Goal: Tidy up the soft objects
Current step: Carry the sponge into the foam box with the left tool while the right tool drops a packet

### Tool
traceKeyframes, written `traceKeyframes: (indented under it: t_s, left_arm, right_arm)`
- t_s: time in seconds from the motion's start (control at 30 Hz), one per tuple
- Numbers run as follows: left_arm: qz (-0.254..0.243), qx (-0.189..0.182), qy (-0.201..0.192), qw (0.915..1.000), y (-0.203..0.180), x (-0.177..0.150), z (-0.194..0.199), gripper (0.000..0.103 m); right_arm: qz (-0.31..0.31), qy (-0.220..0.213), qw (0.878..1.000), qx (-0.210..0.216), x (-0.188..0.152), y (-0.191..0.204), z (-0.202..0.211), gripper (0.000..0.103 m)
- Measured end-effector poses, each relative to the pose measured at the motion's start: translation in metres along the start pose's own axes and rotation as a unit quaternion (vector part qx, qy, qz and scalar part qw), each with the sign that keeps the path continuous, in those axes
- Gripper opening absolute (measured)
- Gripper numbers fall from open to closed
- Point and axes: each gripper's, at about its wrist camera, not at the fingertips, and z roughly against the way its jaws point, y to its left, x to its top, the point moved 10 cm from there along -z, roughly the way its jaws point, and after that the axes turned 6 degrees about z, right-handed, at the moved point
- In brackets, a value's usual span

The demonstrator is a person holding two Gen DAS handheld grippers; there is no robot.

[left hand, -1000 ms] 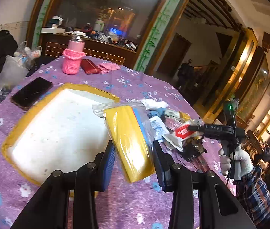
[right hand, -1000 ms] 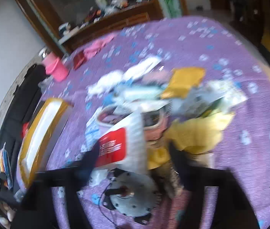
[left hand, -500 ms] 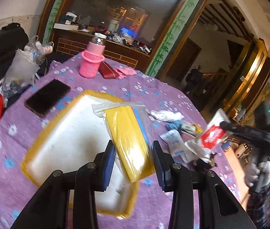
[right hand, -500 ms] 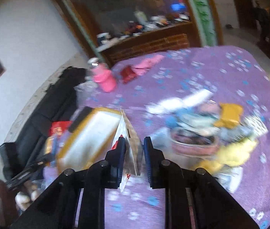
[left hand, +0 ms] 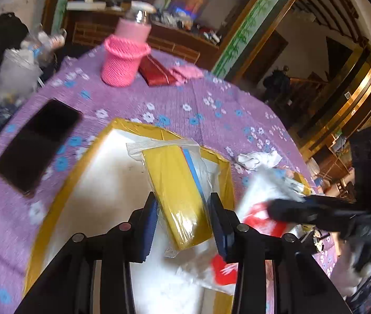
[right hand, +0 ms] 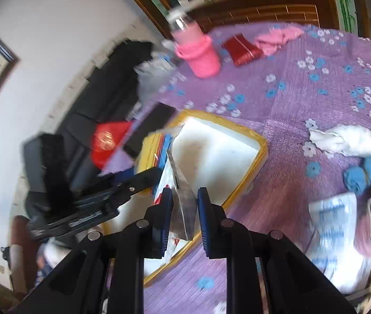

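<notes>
Yellow cloths folded flat and sealed in a clear plastic zip bag [left hand: 179, 183] sit clamped between the blue-padded fingers of the left gripper [left hand: 183, 219], held upright over the white interior of a shallow tray with a yellow taped rim [left hand: 224, 175]. A thin blue and red edge shows along one side of the yellow stack, and the bag's loose top flares out above it. Beside it, the right gripper [right hand: 184, 209] has its fingers closed on a crinkled white-and-red foil packet [right hand: 183, 196], silver on its inner face, which hangs over the same tray's near edge. From the left wrist view the packet appears blurred, just right of the bagged cloths. The tray rests on a purple tablecloth with blue and white flowers [left hand: 211, 99]. A black smartphone [left hand: 37, 144] lies left of the tray; a pink bottle in a pink knitted sleeve [left hand: 125, 57] and a dark red wallet [left hand: 156, 72] stand farther back.
</notes>
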Motion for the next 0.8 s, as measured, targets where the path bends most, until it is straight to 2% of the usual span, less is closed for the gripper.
traceKeyframes:
  t_s: [0.1, 0.13, 0.2, 0.27, 0.33, 0.37, 0.4, 0.47, 0.53, 0.67, 0.8]
  left_arm:
    - [0.003, 0.0, 0.005, 1.0, 0.005, 0.006, -0.02, 0.042]
    - [0.004, -0.002, 0.012, 0.9999, 0.008, 0.006, -0.026, 0.045]
    - [0.006, -0.007, 0.023, 0.9997, 0.011, 0.007, -0.033, 0.049]
    - [0.01, -0.013, 0.025, 0.9995, 0.015, 0.007, -0.03, 0.054]
    - [-0.004, -0.009, 0.013, 0.9999, 0.017, 0.005, -0.019, 0.059]
    - [-0.018, 0.004, 0.004, 0.9998, 0.02, 0.003, -0.012, 0.062]
    - [-0.035, 0.023, -0.009, 0.9991, 0.023, 0.002, -0.006, 0.064]
    - [-0.059, 0.055, -0.027, 0.9964, 0.029, -0.004, 0.003, 0.067]
    - [-0.059, 0.076, -0.028, 0.995, 0.038, -0.012, 0.005, 0.071]
    - [-0.021, 0.146, 0.005, 0.9891, 0.065, -0.023, -0.006, 0.071]
    - [-0.034, 0.181, 0.028, 0.9825, 0.068, -0.039, -0.005, 0.077]
  right_arm:
    - [-0.018, 0.026, 0.999, -0.023, 0.009, -0.021, -0.03, 0.019]
    - [-0.023, 0.03, 0.999, -0.032, 0.013, -0.027, -0.035, 0.019]
    - [-0.031, 0.035, 0.997, -0.067, 0.021, -0.043, -0.047, 0.019]
    - [-0.031, 0.025, 0.995, -0.097, 0.029, -0.052, -0.049, 0.019]
    - [-0.012, -0.003, 0.993, -0.121, 0.037, -0.051, -0.039, 0.026]
    - [-0.007, -0.016, 0.992, -0.128, 0.039, -0.048, -0.031, 0.038]
    - [-0.005, -0.03, 0.99, -0.134, 0.038, -0.046, -0.023, 0.045]
    - [0.005, -0.045, 0.989, -0.139, 0.035, -0.04, -0.011, 0.045]
    - [0.022, -0.052, 0.988, -0.142, 0.029, -0.031, -0.004, 0.045]
    - [0.023, -0.051, 0.99, -0.133, 0.011, -0.017, 0.005, 0.045]
    - [0.032, -0.055, 0.989, -0.137, -0.004, -0.01, 0.017, 0.045]
